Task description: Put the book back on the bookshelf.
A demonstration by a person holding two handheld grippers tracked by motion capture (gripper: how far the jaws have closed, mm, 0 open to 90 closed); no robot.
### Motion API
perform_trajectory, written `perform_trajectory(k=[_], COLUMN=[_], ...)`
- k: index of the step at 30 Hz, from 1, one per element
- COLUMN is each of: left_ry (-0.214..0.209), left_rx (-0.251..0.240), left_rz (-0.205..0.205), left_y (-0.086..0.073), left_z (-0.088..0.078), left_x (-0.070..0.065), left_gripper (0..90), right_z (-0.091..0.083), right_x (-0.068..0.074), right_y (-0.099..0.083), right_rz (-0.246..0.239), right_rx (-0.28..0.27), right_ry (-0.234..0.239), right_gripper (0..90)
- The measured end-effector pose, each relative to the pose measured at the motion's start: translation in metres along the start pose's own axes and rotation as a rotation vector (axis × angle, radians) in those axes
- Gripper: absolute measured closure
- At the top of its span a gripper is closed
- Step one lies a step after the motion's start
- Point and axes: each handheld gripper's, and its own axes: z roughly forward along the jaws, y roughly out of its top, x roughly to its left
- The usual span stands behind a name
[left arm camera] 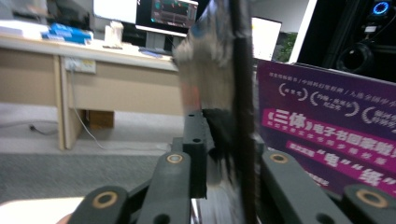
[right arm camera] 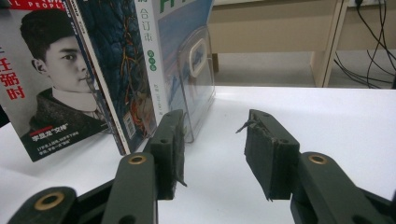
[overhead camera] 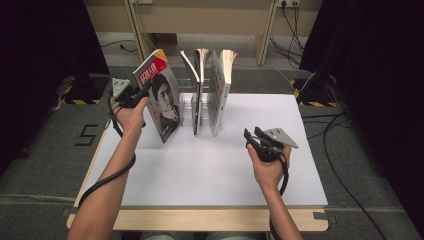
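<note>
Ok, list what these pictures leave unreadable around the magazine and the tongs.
- Left gripper view: magazine is motion-blurred; whether the left tongs still press it is unclear.
- High view: right tongs are too small to judge.
- Right gripper view: the magazine's title is cut off at the top.

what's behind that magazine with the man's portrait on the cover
Behind the tilted portrait-cover magazine stand two more upright books in a clear plastic rack on the white table. The left gripper has its edge between the jaws. The rack's slots are mostly covered.
</note>
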Motion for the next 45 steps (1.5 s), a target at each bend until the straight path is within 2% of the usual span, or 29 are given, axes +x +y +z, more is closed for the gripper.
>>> perform_trajectory(k=[4,10,13,15,19,26,30,33,37,40,42,45], left_ry=[-0.002,0.037,0.065,0.069,0.061,0.044,0.044,0.035,0.023,0.029,0.056,0.07], left_rx=[0.028,0.05,0.106,0.115,0.109,0.079,0.048,0.04,-0.019,-0.031,-0.046,-0.048], left_rz=[-0.033,-0.054,-0.056,-0.06,-0.074,-0.037,0.014,0.017,0.021,0.02,0.019,0.016], left_y=[0.003,0.014,0.016,0.017,0.018,0.026,0.027,0.027,0.03,0.035,0.039,0.04], left_z=[0.0,0.005,0.006,0.005,0.003,0.0,0.002,0.003,0.005,0.006,0.01,0.014], left_x=[-0.001,0.001,0.0,-0.002,-0.005,-0.01,-0.011,-0.012,-0.015,-0.018,-0.018,-0.016], left_gripper=[73.8,70.1,74.1,78.3,85.3,86.3,86.4,86.4,86.5,86.5,86.5,86.4], right_z=[-0.001,0.0,0.0,0.001,0.001,0.001,0.001,0.002,0.002,0.002,0.003,0.002], right_x=[0.0,0.001,0.001,0.001,0.0,0.0,-0.001,-0.001,-0.001,-0.001,-0.001,-0.001], right_y=[0.001,0.001,0.0,0.0,0.0,0.0,-0.001,-0.001,-0.002,-0.002,-0.002,-0.002], right_rz=[0.0,0.007,0.009,0.008,0.01,0.01,0.007,0.009,0.007,0.005,0.004,0.004], right_rx=[-0.001,0.005,0.009,0.013,0.017,0.017,0.019,0.019,0.021,0.021,0.022,0.022], right_ry=[0.001,0.004,0.006,0.006,0.006,0.008,0.005,0.006,0.007,0.007,0.006,0.009], right_gripper=[57.1,56.8,56.7,56.6,56.6,56.5,56.5,56.5,56.5,56.6,56.5,56.5])
